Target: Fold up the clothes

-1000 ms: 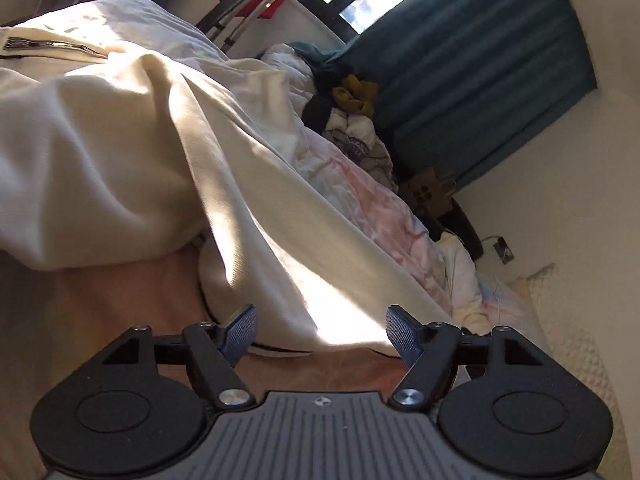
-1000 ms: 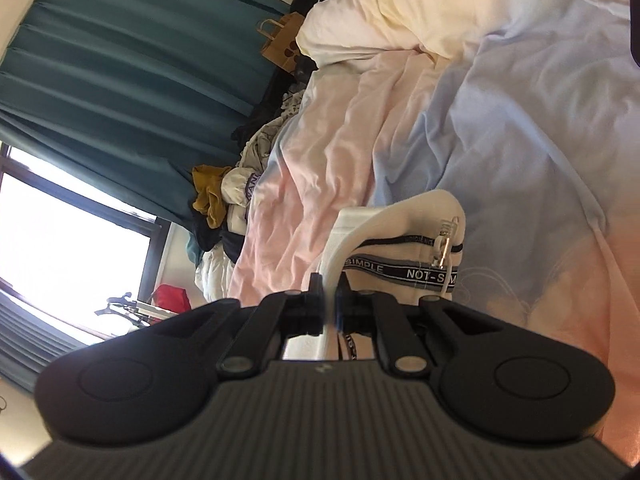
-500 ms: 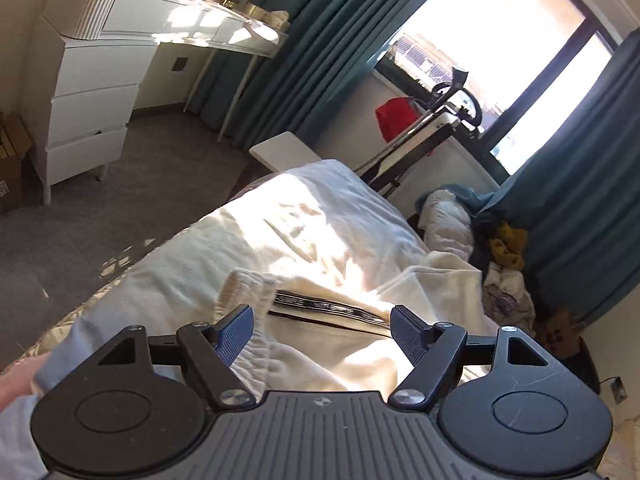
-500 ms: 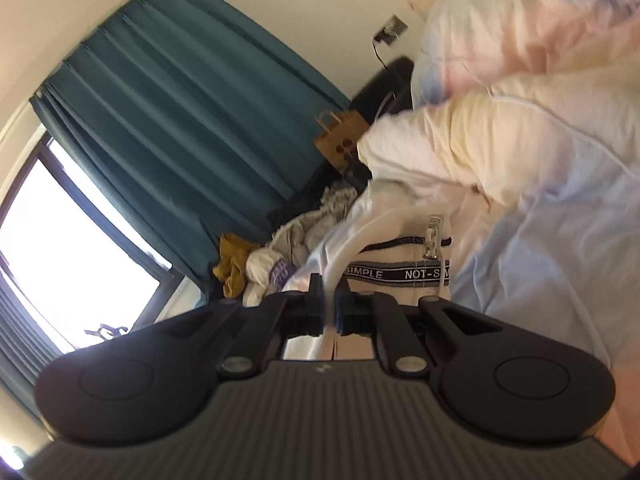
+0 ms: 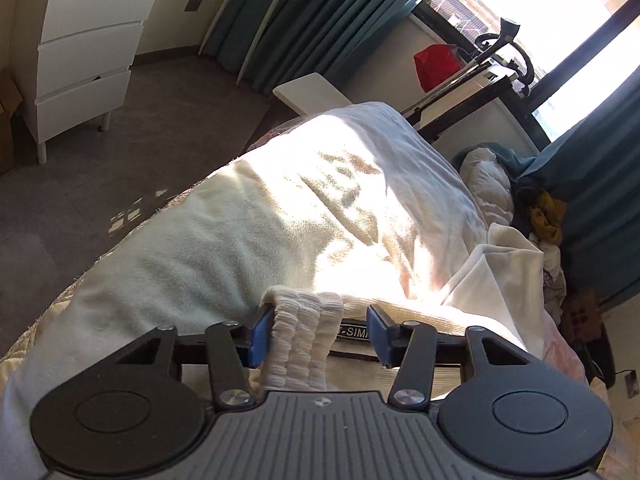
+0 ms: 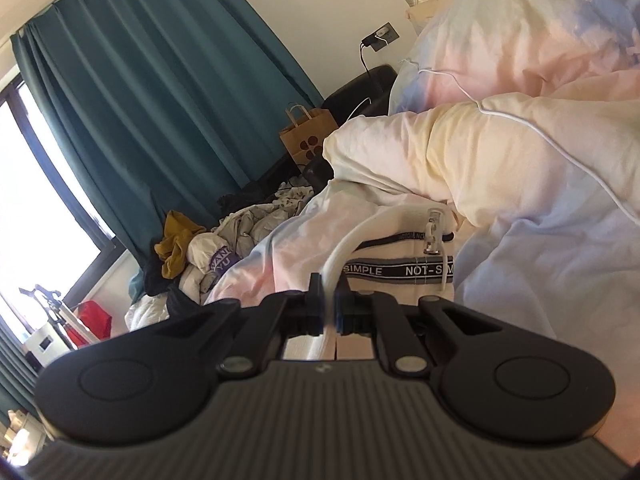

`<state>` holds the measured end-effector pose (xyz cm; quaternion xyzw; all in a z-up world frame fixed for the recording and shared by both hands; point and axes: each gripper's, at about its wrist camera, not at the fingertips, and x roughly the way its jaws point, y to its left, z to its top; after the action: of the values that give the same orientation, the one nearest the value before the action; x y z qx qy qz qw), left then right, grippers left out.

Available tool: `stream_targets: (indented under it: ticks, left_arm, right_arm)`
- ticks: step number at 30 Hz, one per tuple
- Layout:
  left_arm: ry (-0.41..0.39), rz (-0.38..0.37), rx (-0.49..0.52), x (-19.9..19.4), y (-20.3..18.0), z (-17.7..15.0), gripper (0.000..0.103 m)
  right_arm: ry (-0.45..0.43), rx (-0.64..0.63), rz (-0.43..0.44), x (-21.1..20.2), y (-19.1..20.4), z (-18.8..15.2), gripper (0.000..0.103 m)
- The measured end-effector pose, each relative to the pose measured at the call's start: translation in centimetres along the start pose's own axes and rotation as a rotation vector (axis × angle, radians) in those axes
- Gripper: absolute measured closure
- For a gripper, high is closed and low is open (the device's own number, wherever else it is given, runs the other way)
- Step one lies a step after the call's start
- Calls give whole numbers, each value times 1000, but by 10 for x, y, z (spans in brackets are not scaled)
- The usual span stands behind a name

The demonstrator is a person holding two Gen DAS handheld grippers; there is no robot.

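A cream garment with a black lettered band lies on the bed. In the left wrist view its ribbed cuff (image 5: 302, 336) sits between the pads of my left gripper (image 5: 318, 338), which is open around it, the left pad touching the rib. In the right wrist view my right gripper (image 6: 329, 308) is shut on a thin edge of the same cream garment (image 6: 400, 258), near the band reading "SIMPLE NOT-S" and a metal zip pull (image 6: 434, 230).
A white fleece blanket (image 5: 280, 216) covers the bed's foot. A pastel duvet (image 6: 540, 128) with a white cable lies to the right. A clothes pile (image 6: 208, 248) sits by teal curtains (image 6: 140, 100). A white drawer unit (image 5: 80, 48) stands on the floor.
My left gripper has swung from the garment's loose body up to its ribbed cuff, which now sits between the narrowing pads. My right gripper has kept its grip and lifted the edge.
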<state>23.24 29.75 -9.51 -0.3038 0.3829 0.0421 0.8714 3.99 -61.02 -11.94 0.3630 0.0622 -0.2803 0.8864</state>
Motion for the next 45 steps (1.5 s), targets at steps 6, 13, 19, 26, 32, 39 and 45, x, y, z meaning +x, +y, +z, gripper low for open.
stream_targets:
  ticks: [6,13,19,26,32,39,45]
  left_arm:
    - [-132,26,166,-40,-35,10,98]
    - [-284,-4,204,-120,-94,45,98]
    - [-427,-2,247,-182,-164,93,99]
    - [-453,48,243,-172,-197,116,98]
    - [-308,45,159,-91,-158,77,95]
    - [-313,30,22,-122,-101,43,47]
    - [-253,-36,-93,-169,-44,8,33]
  right_arm:
    - [33,28,56,5,0,-3,95]
    - [18,73,71,-7,-2,3,94]
    - [-26,136,105,-13,-13,14,95]
    - [-59,152,89,-14,-22,20,95]
    - [3,142,52,-3,-22,11,95]
    - [17,74,36,-3,-13,6,95]
    - [27,77,31,-7,-14,5,95]
